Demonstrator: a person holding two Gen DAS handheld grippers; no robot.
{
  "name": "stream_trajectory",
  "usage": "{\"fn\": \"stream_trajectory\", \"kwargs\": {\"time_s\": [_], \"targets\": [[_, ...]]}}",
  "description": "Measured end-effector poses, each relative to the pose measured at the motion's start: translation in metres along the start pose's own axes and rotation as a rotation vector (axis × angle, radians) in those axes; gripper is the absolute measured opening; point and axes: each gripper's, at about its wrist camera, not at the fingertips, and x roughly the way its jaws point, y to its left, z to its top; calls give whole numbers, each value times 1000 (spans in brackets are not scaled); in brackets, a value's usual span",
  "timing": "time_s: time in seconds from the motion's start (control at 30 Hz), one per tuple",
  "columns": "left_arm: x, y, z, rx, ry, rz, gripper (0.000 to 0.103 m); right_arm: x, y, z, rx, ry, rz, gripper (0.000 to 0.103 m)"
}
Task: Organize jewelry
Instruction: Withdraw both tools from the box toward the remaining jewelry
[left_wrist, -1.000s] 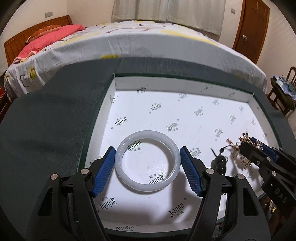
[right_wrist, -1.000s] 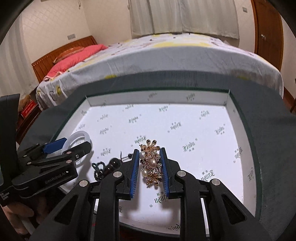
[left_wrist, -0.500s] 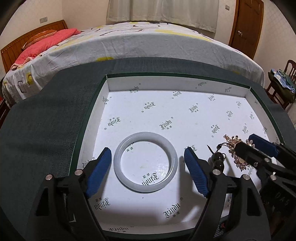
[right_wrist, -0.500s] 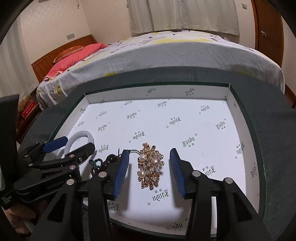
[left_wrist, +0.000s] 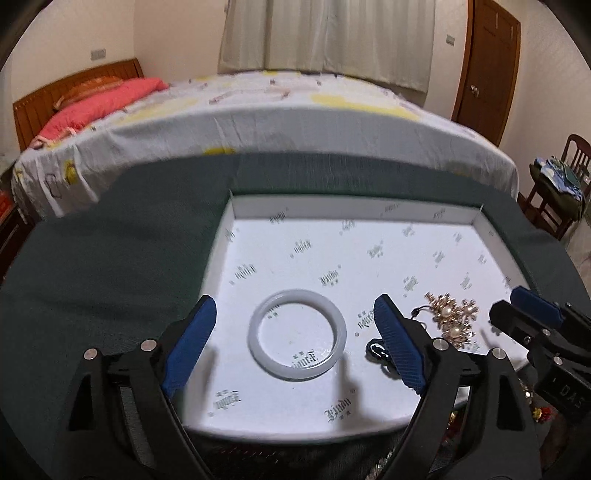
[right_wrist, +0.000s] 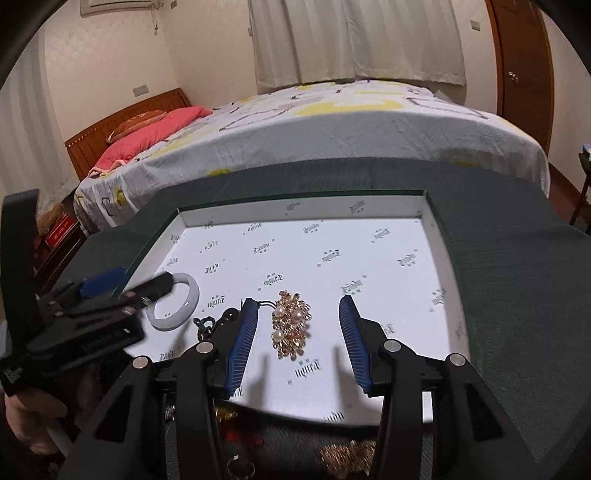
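Surroundings: a shallow white box tray (left_wrist: 343, 210) printed with small dark logos sits on a dark green tabletop (left_wrist: 110, 266); beyond the tray stands a bed (left_wrist: 277, 122) with a patterned sheet and a pink pillow (left_wrist: 99, 107), with curtains (left_wrist: 332, 37) and a wooden door (left_wrist: 487, 62) behind the bed.
In the way: nothing lies over the jewelry in the tray; the dark beaded cord (right_wrist: 207, 325) is partly hidden behind the right tool's left finger.
Left view only: a chair (left_wrist: 554, 192) piled with clothes, right of the bed.
Right view only: more gold and red trinkets (right_wrist: 347, 456) and a ring (right_wrist: 241, 469) on the tabletop just in front of the tray's near edge; the person's hand (right_wrist: 33, 417) holding the left tool.
Bangle: a smooth, milky white ring (left_wrist: 297, 339) lying flat on the tray floor near its left front corner.
Brooch: a gold cluster set with three pearls and small stones (right_wrist: 291, 325), flat on the tray floor to the right of the bangle, the cord between them.
Left tool (left_wrist: 295, 350): blue pads spread wide, either side of the bangle and clear of it, holding nothing.
Right tool (right_wrist: 299, 343): pads parted wide, either side of the brooch without touching it, holding nothing.
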Motion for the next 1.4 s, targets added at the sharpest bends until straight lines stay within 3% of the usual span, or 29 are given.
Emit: {"fn": "stream_trajectory", "kwargs": {"time_s": [0.2,0.47,0.8,1.07,1.33,1.4], "targets": [[-43,4,-10,-6,-60,29,85,-24,-1,-13,-5,-15,-19,46],[-81,13,-46,-45,-59,62,85,-51,6,-48,-5,-2,-22,46],[-100,19,-94,-57,-10,107,85,-52,34,-87,-56,57,6,46],[-98,33,-104,-91,15,127,85,-31,45,-93,-73,120,-10,44],[-92,32,-108,-85,35,123,85,-23,47,-93,-82,142,-25,32],[-91,30,-109,-81,38,121,85,-23,47,-93,-87,144,-29,24]]}}
